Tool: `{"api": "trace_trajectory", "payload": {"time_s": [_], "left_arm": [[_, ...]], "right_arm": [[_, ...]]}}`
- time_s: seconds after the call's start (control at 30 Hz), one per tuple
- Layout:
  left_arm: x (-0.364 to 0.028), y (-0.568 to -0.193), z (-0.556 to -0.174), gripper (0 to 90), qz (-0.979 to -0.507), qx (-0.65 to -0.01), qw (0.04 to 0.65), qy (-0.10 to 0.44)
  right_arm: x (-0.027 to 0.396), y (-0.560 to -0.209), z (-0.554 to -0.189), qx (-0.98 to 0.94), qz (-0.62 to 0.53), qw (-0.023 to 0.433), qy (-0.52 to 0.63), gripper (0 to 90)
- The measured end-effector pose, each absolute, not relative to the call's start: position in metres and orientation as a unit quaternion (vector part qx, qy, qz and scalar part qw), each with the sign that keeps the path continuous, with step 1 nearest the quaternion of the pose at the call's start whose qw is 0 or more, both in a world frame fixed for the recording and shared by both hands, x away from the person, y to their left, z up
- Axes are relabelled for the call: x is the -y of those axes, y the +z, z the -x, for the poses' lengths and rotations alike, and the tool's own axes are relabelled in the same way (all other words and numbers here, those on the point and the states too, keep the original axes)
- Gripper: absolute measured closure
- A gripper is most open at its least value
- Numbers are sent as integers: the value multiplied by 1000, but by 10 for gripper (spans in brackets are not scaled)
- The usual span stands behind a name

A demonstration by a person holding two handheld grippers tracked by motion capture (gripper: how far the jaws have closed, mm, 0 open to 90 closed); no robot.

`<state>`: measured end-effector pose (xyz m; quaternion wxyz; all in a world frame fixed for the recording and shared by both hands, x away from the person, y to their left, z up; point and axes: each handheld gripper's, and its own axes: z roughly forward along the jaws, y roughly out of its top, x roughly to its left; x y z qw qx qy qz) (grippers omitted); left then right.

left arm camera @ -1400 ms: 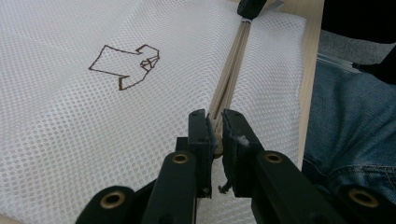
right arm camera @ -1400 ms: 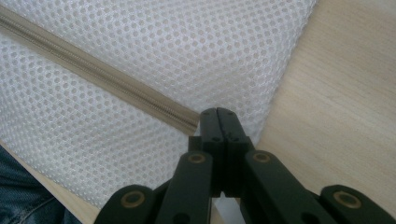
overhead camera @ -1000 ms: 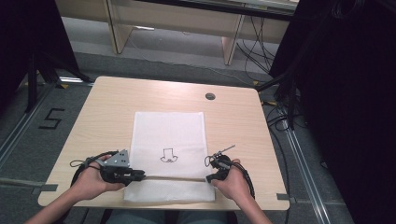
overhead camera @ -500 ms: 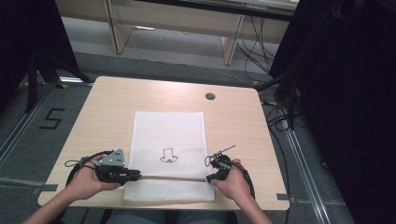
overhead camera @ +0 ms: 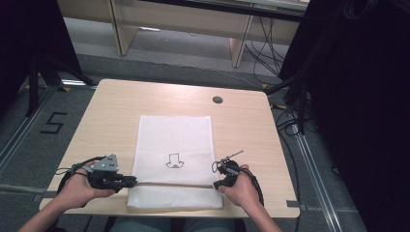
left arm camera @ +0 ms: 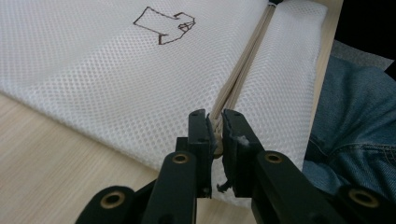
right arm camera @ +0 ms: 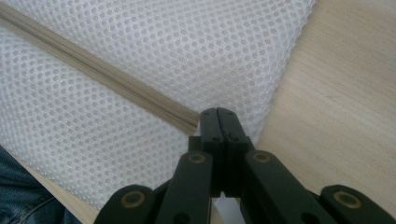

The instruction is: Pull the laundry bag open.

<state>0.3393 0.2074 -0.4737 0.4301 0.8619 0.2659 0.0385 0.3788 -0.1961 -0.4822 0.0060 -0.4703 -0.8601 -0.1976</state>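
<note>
- High view: I see the white mesh bag (overhead camera: 175, 150) lying flat on the table (overhead camera: 116, 111), its beige zipper (overhead camera: 171, 184) running across near my edge.
- My left gripper (left arm camera: 214, 126) has its jaws clamped on the zipper's end at the bag's left side.
- My right gripper (right arm camera: 220, 114) has its jaws pressed together at the zipper's other end, on the bag's right edge.
- I see a small black drawing (overhead camera: 174, 161) on the mesh.

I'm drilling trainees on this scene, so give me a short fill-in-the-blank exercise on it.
1. The white mesh bag lies on a ____ table.
2. The left gripper has its fingers closed on the end of the bag's ____.
3. The drawing on the bag is done in ____ lines.

Missing words: wooden; zipper; black
</note>
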Motion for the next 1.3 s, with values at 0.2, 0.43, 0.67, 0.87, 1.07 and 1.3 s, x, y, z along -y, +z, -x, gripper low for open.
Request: {"api": "trace_trajectory", "payload": {"time_s": [0.2, 0.43, 0.67, 0.87, 1.07, 1.3], "left_arm": [[-216, -473, -339, 817, -861, -274, 426, 43], [-223, -473, -337, 817, -862, -285, 416, 55], [-225, -477, -339, 817, -869, -307, 385, 58], [-222, -480, -338, 816, -872, -311, 374, 59], [-222, -484, -340, 814, -881, -299, 362, 64], [-221, -486, -340, 807, -884, -289, 363, 62]], "right_arm": [[196, -482, -378, 860, 470, 4, -199, 900], [196, -482, -379, 860, 471, 6, -198, 900], [196, -483, -379, 859, 469, 3, -205, 900], [196, -483, -379, 859, 469, 3, -205, 900], [196, -482, -378, 859, 473, 3, -199, 900], [196, -482, -377, 857, 474, 3, -203, 900]]}}
